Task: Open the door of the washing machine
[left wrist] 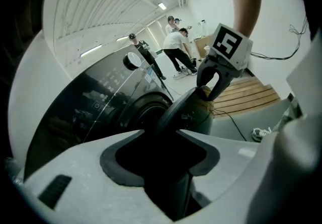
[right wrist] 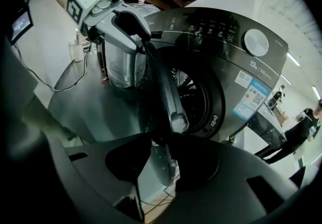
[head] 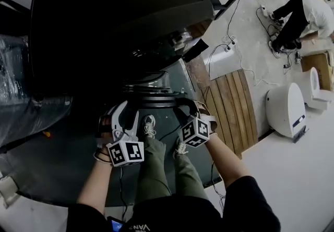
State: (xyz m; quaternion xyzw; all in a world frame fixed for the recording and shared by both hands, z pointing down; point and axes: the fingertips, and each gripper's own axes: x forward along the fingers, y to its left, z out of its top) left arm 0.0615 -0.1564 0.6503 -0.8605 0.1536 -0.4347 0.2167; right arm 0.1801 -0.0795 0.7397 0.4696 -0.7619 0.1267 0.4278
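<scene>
- The door (right wrist: 168, 92) stood ajar from the washing machine (right wrist: 241, 67), seen edge-on.
- The left gripper (left wrist: 166, 137), jaws partly apart, clamped the door's rim.
- The right gripper (right wrist: 161, 140) clamped the opposite rim likewise.

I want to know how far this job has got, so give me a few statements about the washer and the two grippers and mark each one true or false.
1. The door of the washing machine is shut. False: it stands swung open, and the drum shows behind it.
2. The left gripper and the right gripper both have the door's rim between their fingers. True.
3. The washing machine is white. False: its body is dark grey.
4. Wooden slats lie on the floor beside the machine. True.
</scene>
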